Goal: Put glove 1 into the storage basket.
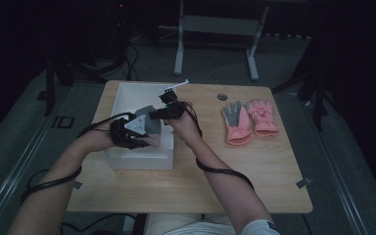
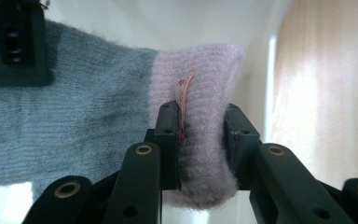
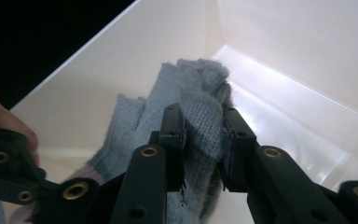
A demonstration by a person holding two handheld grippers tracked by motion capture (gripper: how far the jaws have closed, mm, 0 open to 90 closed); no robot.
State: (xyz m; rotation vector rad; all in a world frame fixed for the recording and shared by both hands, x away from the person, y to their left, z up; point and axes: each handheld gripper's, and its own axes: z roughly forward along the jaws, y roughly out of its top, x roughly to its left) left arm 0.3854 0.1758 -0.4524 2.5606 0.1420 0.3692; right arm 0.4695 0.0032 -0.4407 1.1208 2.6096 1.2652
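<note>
My left gripper (image 1: 138,142) is nearest to me, over the near part of the white box (image 1: 142,160), and its jaws are clamped on the pink cuff (image 2: 200,121) of a knitted grey glove (image 1: 149,122). In the left gripper view the cuff bulges between the two pads, with a small label (image 2: 184,95) standing up from its edge, and the grey body of the glove runs off to the left of that view.

A little farther on and to the right, my right gripper (image 1: 169,105) is clamped on the grey finger end of the same glove. In the right gripper view a fold of grey knit (image 3: 203,116) sits pinched between the pads, and the glove's fingers reach up towards the pale inner wall of the box (image 3: 284,51).

So I hold the glove stretched between my two grippers, above the open box, which stands on the left part of the wooden table (image 1: 225,171).

Over to the right, well apart from the box, two pink gloves lie side by side on the table: one with a grey palm (image 1: 236,122) and one plain pink (image 1: 263,116), just beside each other
</note>
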